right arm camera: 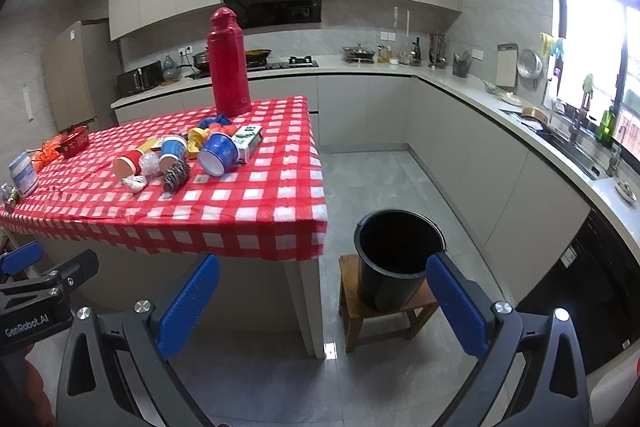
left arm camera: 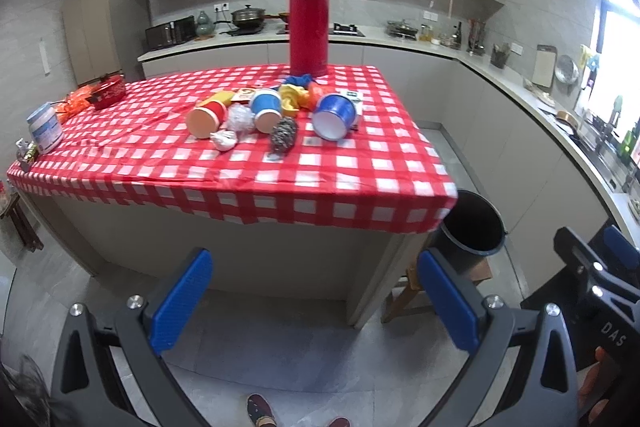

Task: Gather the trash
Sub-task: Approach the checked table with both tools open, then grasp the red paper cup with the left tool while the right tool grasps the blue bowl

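Note:
Trash lies in a heap on the red checked table (left arm camera: 240, 163) (right arm camera: 224, 207): a red paper cup (left arm camera: 206, 119) (right arm camera: 127, 165), a blue paper cup (left arm camera: 266, 111) (right arm camera: 173, 151), a larger blue cup (left arm camera: 334, 117) (right arm camera: 218, 153), a steel scourer (left arm camera: 283, 135) (right arm camera: 176, 175), crumpled white wrap (left arm camera: 224, 139), a yellow wrapper (left arm camera: 294, 98) and a small carton (right arm camera: 248, 141). A black bin (left arm camera: 472, 227) (right arm camera: 396, 259) stands on a wooden stool (right arm camera: 384, 311) right of the table. My left gripper (left arm camera: 316, 301) and right gripper (right arm camera: 322, 305) are open, empty, low before the table's front edge.
A tall red thermos (left arm camera: 309, 23) (right arm camera: 228, 63) stands at the table's far edge. A white jar (left arm camera: 45, 127) and a red pot (left arm camera: 108, 91) sit at the table's left. Kitchen counters (right arm camera: 480, 91) run along the back and right walls. My feet (left arm camera: 260, 411) show below.

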